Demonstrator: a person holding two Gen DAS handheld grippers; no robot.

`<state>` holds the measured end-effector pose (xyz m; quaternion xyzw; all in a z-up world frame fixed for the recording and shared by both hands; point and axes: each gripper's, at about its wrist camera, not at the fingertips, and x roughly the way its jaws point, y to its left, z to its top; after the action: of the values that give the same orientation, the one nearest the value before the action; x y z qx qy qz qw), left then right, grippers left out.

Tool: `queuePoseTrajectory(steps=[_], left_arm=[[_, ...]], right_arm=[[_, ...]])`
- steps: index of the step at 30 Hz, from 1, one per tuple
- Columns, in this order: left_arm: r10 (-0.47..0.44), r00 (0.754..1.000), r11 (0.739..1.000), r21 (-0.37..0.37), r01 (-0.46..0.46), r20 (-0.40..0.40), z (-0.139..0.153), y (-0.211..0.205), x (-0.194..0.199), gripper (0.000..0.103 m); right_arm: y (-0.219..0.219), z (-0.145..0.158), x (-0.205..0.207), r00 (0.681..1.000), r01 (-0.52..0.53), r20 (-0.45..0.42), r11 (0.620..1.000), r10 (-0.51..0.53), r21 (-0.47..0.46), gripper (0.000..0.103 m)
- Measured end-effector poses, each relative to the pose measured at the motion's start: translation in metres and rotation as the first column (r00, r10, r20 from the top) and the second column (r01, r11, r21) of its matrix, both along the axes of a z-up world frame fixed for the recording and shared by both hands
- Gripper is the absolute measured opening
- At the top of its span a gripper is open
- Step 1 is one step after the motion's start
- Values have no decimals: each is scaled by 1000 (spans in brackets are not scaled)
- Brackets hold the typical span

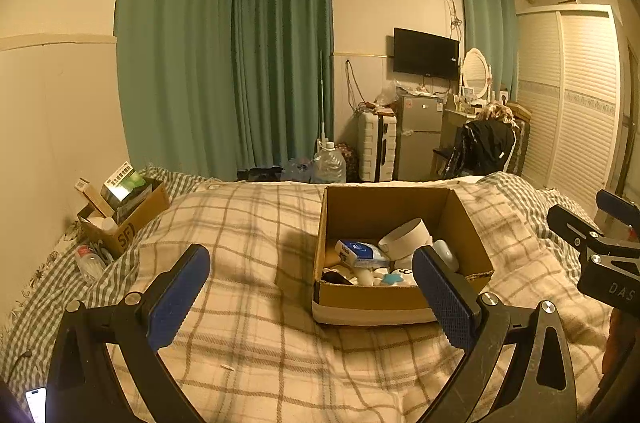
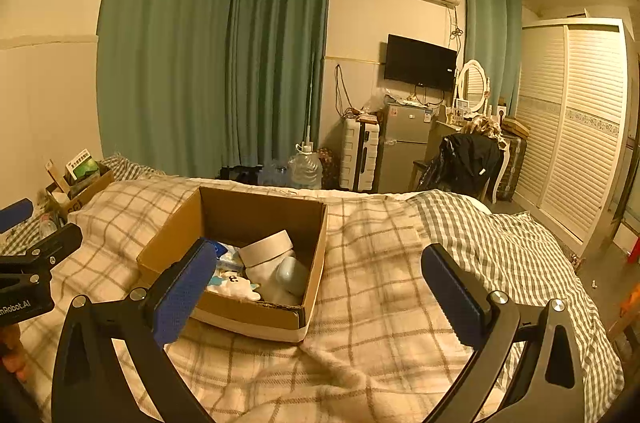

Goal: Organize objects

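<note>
An open cardboard box [image 1: 400, 297] sits on the plaid blanket of the bed; it also shows in the right wrist view [image 2: 248, 315]. Inside lie a white tape roll [image 1: 404, 237], a blue tissue pack [image 1: 360, 253], a pale blue oval item [image 1: 446, 253] and small white toys [image 2: 236, 285]. My left gripper [image 1: 312, 299] is open and empty, hovering just in front of the box, its right finger over the box's near right corner. My right gripper [image 2: 320, 297] is open and empty, with its left finger over the box's near left side.
A second smaller cardboard box [image 1: 132, 219] with packages stands at the bed's far left by the wall, plastic bottles [image 1: 90, 261] beside it. Beyond the bed are green curtains, a water jug [image 1: 329, 165], a suitcase, a fridge, a chair and a wardrobe.
</note>
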<state>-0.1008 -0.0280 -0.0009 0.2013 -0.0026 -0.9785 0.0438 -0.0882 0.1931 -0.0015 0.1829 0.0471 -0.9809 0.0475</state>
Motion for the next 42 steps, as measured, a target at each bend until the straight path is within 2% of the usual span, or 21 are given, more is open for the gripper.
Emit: queuePoseTrajectory(steps=[42], left_arm=[[-14, 1000, 1000, -3, 14, 14, -3, 1, 0, 103]], right_arm=[[-3, -4, -1, 1000, -5, 7, 1000, 5, 4, 103]])
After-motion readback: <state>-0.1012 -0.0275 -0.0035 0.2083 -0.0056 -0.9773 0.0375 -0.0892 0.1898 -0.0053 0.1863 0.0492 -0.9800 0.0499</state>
